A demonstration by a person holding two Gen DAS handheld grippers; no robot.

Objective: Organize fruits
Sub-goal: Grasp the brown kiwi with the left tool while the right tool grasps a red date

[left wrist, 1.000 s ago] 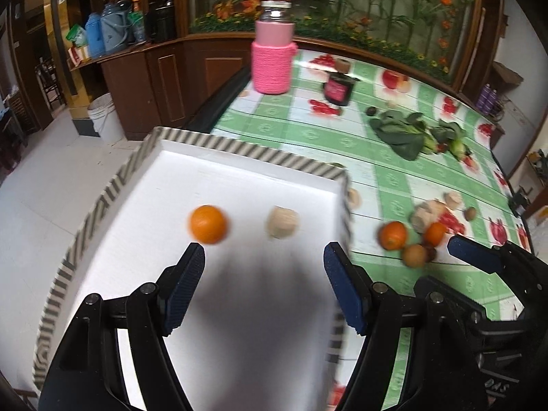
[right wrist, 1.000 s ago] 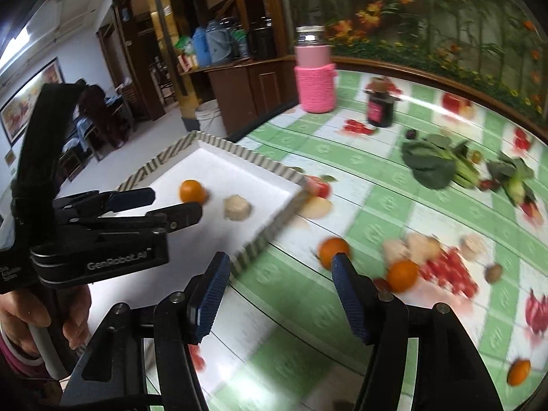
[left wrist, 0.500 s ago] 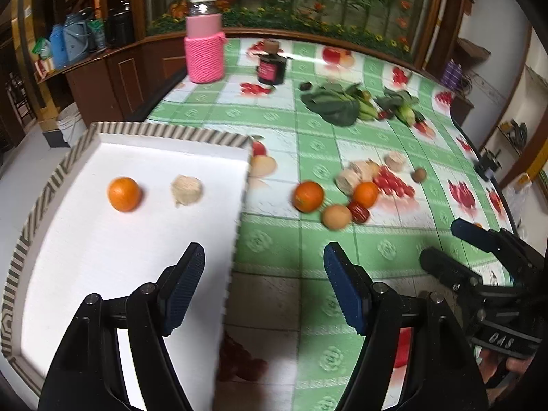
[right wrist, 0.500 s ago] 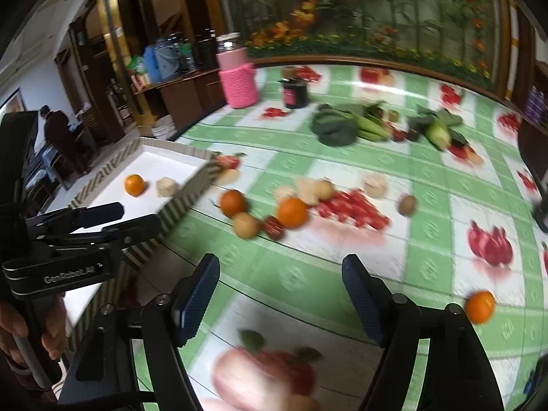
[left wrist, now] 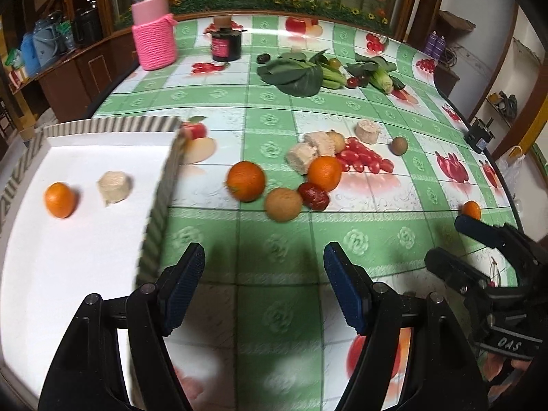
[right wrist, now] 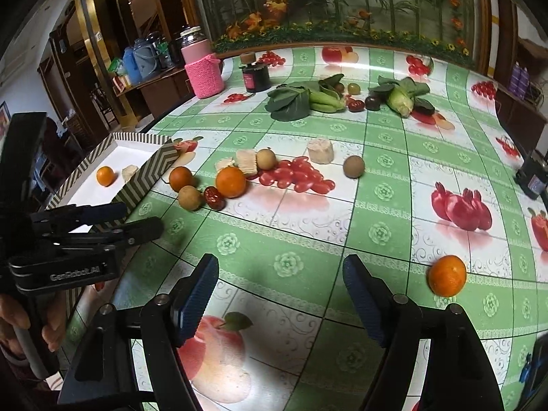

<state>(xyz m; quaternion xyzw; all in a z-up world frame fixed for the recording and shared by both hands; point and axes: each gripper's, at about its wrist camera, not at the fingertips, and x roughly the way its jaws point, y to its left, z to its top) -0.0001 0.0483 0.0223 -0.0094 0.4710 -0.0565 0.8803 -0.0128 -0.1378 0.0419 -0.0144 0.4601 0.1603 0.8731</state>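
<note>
My left gripper [left wrist: 263, 260] is open and holds nothing; it hangs over the green tablecloth just right of the white tray's striped rim [left wrist: 161, 185]. Inside the tray lie an orange [left wrist: 60, 199] and a pale chunk [left wrist: 114, 186]. Ahead of the left gripper sit two oranges [left wrist: 246, 181] [left wrist: 324, 173], a brown round fruit [left wrist: 283, 204], a red date [left wrist: 313, 195] and cherry tomatoes [left wrist: 363, 157]. My right gripper [right wrist: 281, 267] is open too, over bare cloth. A lone orange [right wrist: 447, 275] lies just right of its right finger. The left gripper [right wrist: 140, 219] shows at the left of the right wrist view.
A pink-sleeved jar [left wrist: 154, 44], a dark jar [left wrist: 226, 44] and leafy greens [left wrist: 298, 72] stand at the back of the table. Another brown fruit [right wrist: 353, 166] and pale chunks [right wrist: 320, 150] lie mid-table. A black device [right wrist: 532, 178] sits at the right edge.
Both grippers have swept right, away from the tray and out over the tablecloth. The fruit cluster now lies ahead of them. The right jaws have spread wider.
</note>
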